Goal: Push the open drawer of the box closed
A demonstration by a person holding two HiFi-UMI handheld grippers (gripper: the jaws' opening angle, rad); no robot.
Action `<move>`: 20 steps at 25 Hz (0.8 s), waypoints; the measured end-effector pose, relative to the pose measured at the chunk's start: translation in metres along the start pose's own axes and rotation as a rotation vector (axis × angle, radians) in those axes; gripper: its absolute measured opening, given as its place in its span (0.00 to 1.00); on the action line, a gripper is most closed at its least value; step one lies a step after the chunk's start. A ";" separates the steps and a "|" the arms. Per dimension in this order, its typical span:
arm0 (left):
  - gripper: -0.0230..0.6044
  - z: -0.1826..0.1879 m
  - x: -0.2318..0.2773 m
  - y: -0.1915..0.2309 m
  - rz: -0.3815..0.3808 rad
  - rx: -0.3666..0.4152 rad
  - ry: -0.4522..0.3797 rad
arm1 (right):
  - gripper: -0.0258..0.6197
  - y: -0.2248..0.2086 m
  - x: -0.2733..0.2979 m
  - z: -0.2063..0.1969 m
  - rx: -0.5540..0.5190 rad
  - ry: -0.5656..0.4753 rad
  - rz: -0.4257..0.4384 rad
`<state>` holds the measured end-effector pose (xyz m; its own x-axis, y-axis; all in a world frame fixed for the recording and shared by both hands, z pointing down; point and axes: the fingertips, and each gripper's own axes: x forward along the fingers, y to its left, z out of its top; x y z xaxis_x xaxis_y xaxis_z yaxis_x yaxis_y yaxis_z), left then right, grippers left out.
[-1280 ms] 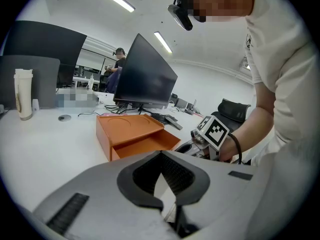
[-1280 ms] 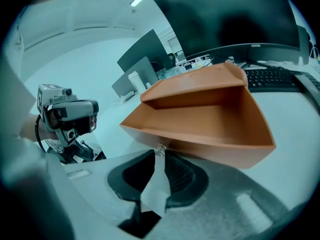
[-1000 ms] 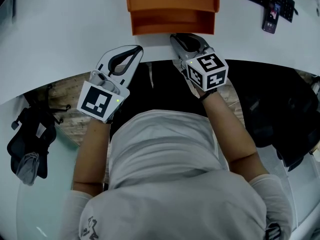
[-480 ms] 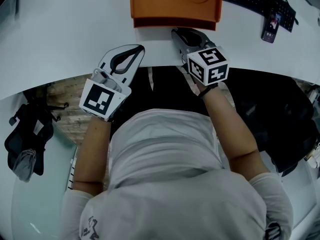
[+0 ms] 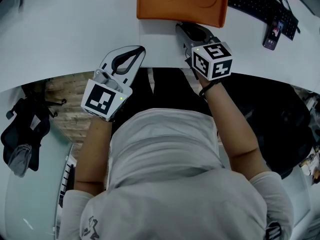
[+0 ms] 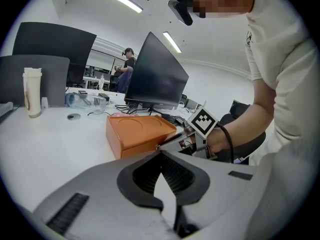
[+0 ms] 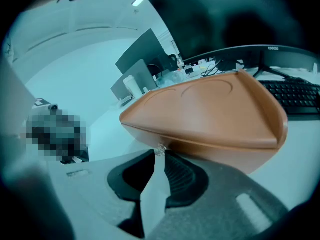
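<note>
An orange box point(image 5: 180, 4) stands on the white table point(image 5: 75, 29) at the top middle of the head view, and its drawer front looks flush with the body. My right gripper point(image 5: 181, 27) is shut, with its tips against the box's front face. In the right gripper view the tips point(image 7: 160, 152) touch a small clear knob on the drawer front of the box point(image 7: 210, 114). My left gripper point(image 5: 142, 49) is shut and empty near the table's front edge, left of the box. From there I see the box point(image 6: 137, 134) and the right gripper's marker cube point(image 6: 203, 121).
A black keyboard point(image 5: 260, 4) and a phone point(image 5: 272, 31) lie to the right of the box. A monitor point(image 6: 155, 74) stands behind the box and a white cup point(image 6: 31, 91) stands far left. A black bag point(image 5: 25, 134) lies on the floor at left.
The drawer, which stuck out of the box one second ago, has slid in flush. My right gripper moved forward with it. My left gripper barely moved.
</note>
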<state>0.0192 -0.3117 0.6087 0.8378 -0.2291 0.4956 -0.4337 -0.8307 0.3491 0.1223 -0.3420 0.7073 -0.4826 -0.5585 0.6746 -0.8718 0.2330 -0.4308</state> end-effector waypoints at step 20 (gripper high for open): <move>0.03 0.001 -0.020 -0.013 -0.009 0.047 -0.011 | 0.18 0.008 -0.016 0.004 -0.009 -0.024 -0.033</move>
<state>0.0086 -0.2972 0.5936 0.8454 -0.2267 0.4837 -0.4102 -0.8555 0.3160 0.1235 -0.3339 0.6908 -0.4516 -0.5853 0.6734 -0.8880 0.2213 -0.4031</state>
